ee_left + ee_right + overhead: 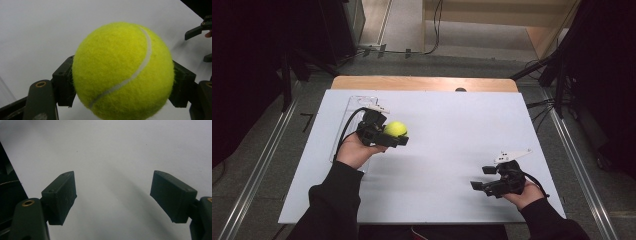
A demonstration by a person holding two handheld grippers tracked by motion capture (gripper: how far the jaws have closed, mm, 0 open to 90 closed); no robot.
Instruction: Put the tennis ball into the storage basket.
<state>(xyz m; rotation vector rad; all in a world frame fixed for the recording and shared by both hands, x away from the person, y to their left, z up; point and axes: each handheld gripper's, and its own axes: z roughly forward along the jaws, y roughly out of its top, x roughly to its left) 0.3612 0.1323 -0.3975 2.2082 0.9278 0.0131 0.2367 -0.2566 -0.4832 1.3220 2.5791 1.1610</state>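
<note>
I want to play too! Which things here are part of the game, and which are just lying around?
In the game:
- tennis ball, squeezed in the left gripper
- right gripper, open with nothing in it

Just lying around:
- clear tray behind the left hand
- cables on the floor
- white table

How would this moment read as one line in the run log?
left gripper: shut on fuzzy yellow-green tennis ball, above white table | right gripper: open, holding nothing

My left gripper view cuts off the ball's [123, 71] underside, and the ball hides my pads' [63, 83] inner faces; that clear tray [357, 102] reads too faint.
</note>
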